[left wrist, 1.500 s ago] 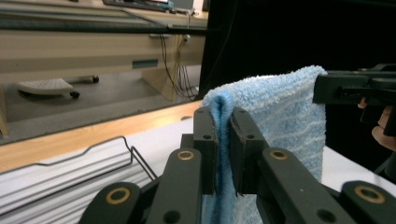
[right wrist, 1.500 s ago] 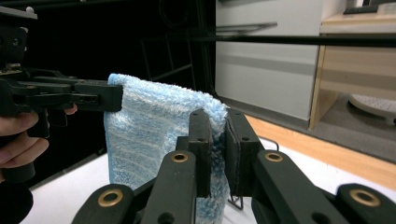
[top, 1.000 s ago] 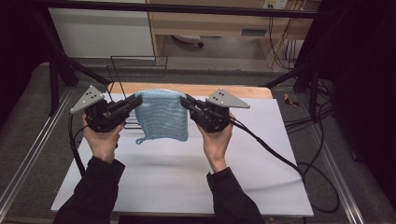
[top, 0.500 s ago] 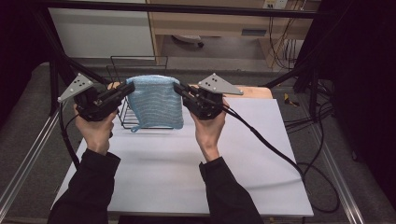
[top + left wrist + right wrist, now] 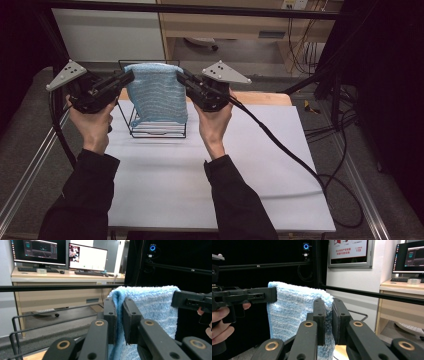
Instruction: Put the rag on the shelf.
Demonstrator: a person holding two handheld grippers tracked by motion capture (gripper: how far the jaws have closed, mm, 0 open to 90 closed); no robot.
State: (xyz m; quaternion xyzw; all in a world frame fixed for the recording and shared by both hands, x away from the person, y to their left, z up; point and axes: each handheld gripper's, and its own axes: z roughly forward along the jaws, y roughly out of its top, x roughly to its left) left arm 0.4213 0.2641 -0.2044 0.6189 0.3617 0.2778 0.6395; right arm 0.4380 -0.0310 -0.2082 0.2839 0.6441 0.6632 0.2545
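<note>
One light-blue terry cloth towel, upper centre. One black wire rack behind it. Two black two-jaw grippers: left gripper, right gripper. Two hands. Two computer monitors, upper left of left gripper view.

A white rectangular table stands on grey carpeted floor. Beyond its far edge, a light wooden desk carries two lit computer monitors. Black curtains darken the right side.

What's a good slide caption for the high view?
Left gripper and right gripper hold a blue towel stretched above a black wire rack.
</note>
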